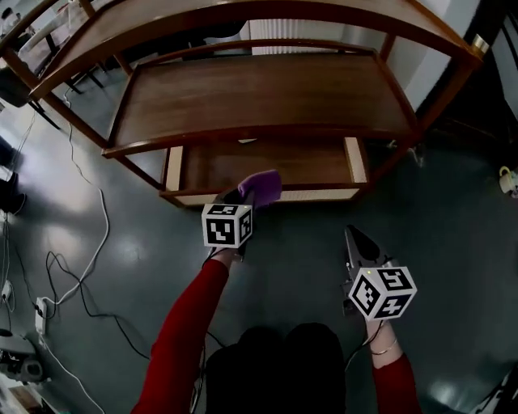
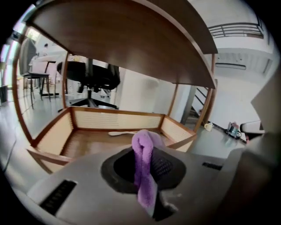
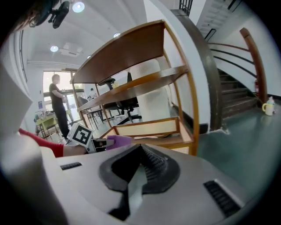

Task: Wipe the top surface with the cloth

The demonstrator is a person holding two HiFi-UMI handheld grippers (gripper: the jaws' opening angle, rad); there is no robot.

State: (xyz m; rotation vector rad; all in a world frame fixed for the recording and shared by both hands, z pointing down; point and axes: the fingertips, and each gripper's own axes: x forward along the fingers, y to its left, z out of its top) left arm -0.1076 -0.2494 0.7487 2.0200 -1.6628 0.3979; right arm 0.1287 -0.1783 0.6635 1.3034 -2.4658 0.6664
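Head view: looks steeply down on a wooden shelf (image 1: 267, 97) of three tiers. Shows the left gripper (image 1: 249, 194) clenched on a purple cloth (image 1: 261, 186), over the front edge of the bottom tray (image 1: 356, 160) and well below the top board (image 1: 243, 16). Shows the right gripper (image 1: 356, 238) apart at lower right, over the floor (image 1: 307, 234), jaws drawn to a point.

Left gripper view: pinches the folded cloth between the jaws, one end sticking up, the other trailing toward the camera. Looks into the tray, with a chair (image 2: 94, 77) beyond.

Right gripper view: jaws pressed together, nothing between them. Catches the cloth beside the tray at left, and a person (image 3: 57, 105) far behind.
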